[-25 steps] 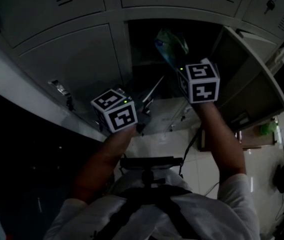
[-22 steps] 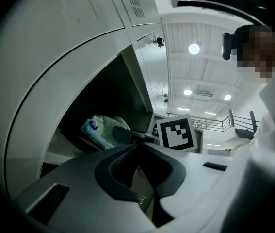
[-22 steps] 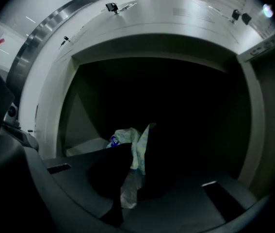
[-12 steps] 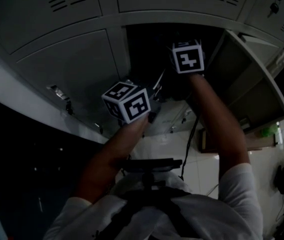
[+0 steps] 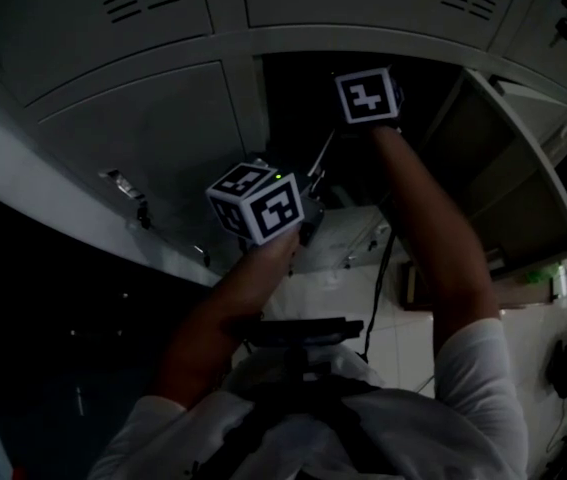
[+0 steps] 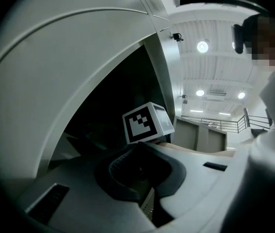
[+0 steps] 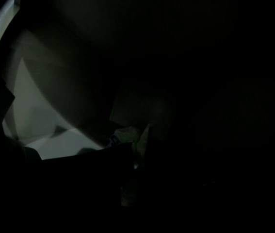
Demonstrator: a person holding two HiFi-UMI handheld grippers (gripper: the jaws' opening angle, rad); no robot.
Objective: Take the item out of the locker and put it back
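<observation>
The open locker compartment (image 5: 298, 93) is dark inside. My right gripper's marker cube (image 5: 368, 96) sits in its mouth, and the jaws beyond it are hidden in the head view. In the right gripper view, the right gripper (image 7: 133, 149) is shut on a thin crumpled packet (image 7: 127, 135), pale with a bluish patch, deep in the locker. My left gripper (image 5: 311, 183) hovers below the opening's left corner, its cube (image 5: 258, 203) facing me. In its own view, the left gripper (image 6: 142, 171) is shut with nothing in it, and the right cube (image 6: 147, 123) shows ahead.
The compartment's door (image 5: 508, 163) stands swung open at the right. Closed locker doors (image 5: 143, 128) with latches fill the left and the row above. A tiled floor with cables and small objects (image 5: 533, 268) lies below right.
My right gripper has carried the packet up and into the locker, and the packet is now out of sight in the head view. My left gripper has drifted slightly right towards the opening.
</observation>
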